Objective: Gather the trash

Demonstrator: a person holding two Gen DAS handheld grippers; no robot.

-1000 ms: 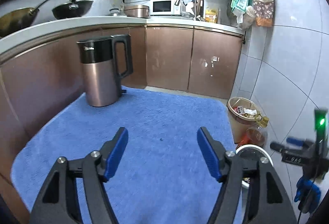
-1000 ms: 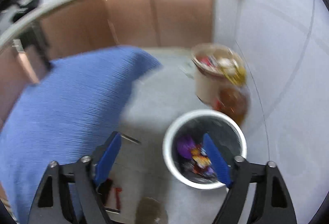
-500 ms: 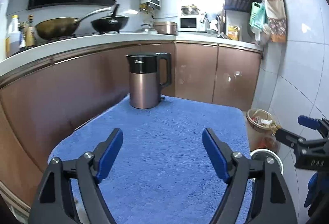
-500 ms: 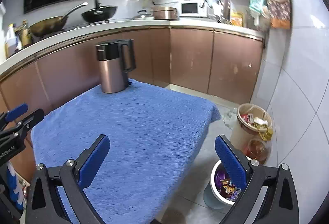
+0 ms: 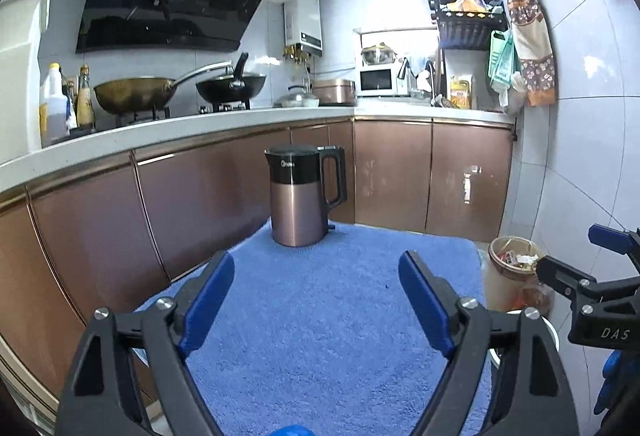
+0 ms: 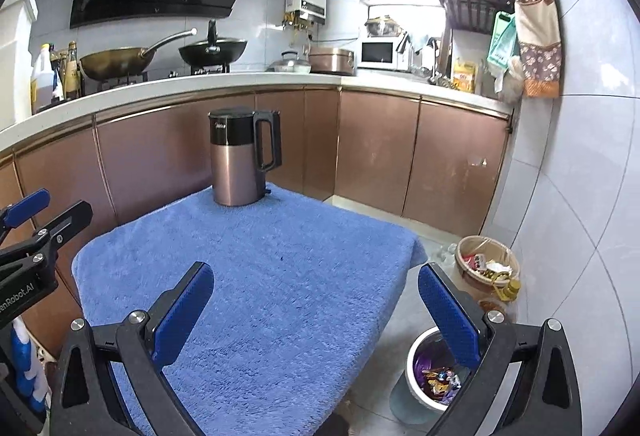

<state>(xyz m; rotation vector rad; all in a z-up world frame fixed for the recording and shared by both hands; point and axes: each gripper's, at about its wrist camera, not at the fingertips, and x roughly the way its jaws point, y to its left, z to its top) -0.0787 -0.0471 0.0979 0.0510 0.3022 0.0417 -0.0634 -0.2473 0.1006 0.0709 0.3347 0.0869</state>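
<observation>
Both grippers hang above the blue-towelled counter (image 6: 280, 276). Left gripper (image 5: 316, 292) has just been opening, nothing between its jaws. Right gripper (image 6: 316, 308) stands wide, empty. Wrappers (image 6: 438, 380) lie in the white bin (image 6: 412, 368) on the floor. Kettle (image 6: 236, 160) upright at the far edge.

A kettle (image 6: 239, 160) stands upright on a blue towel (image 6: 260, 276); two woks (image 6: 116, 62) sit on the counter (image 6: 224, 80) behind.
</observation>
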